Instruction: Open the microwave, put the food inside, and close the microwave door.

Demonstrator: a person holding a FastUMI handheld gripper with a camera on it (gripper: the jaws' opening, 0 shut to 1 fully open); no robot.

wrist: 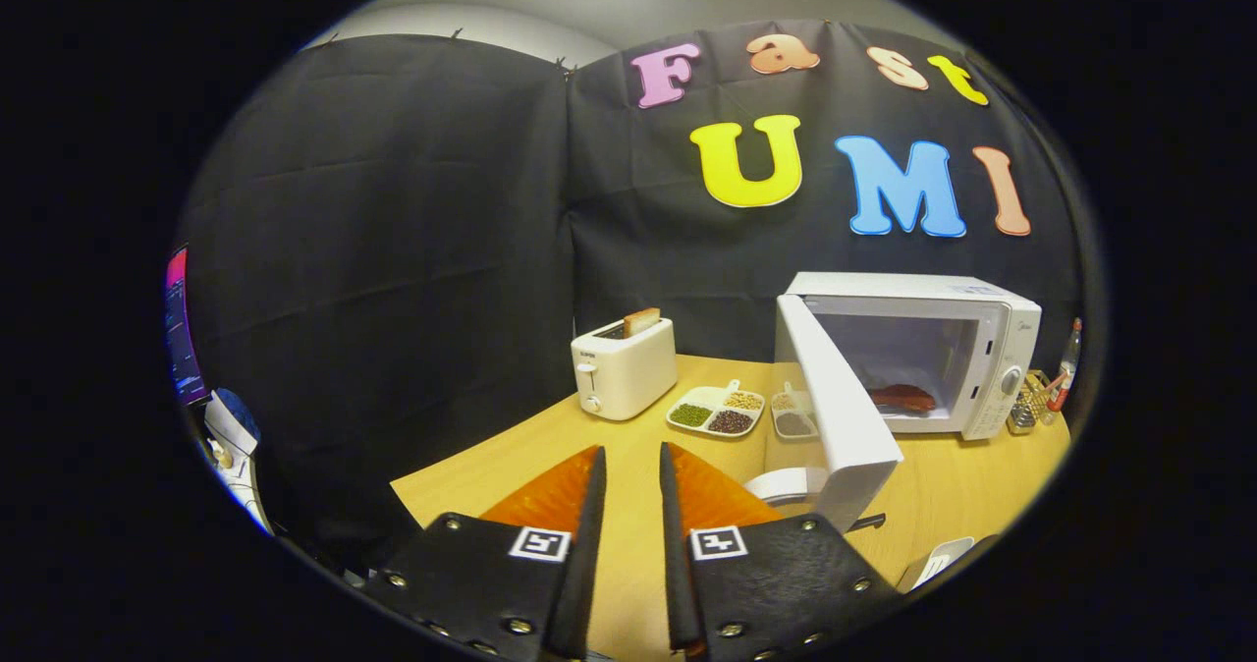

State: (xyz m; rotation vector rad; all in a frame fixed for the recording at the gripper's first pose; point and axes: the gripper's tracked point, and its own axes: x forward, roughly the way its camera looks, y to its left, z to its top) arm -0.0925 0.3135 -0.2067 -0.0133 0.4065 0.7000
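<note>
A white microwave (pixel 967 348) stands at the far right of the wooden table (pixel 943 490). Its door (pixel 835 412) is swung wide open toward me. A reddish-brown piece of food (pixel 901 398) lies on the floor of the cavity. My gripper (pixel 631 466) hovers low over the table, well to the left of the door and short of it. A narrow gap with nothing in it separates the two fingers (pixel 589 505), so the gripper is open.
A white toaster (pixel 626 367) with a slice of bread stands beyond the fingers. A divided dish of grains (pixel 717 412) sits beside it, with a second small dish (pixel 792 418) by the door. A white object (pixel 786 485) lies under the door's corner. A holder with bottles (pixel 1041 397) stands right of the microwave.
</note>
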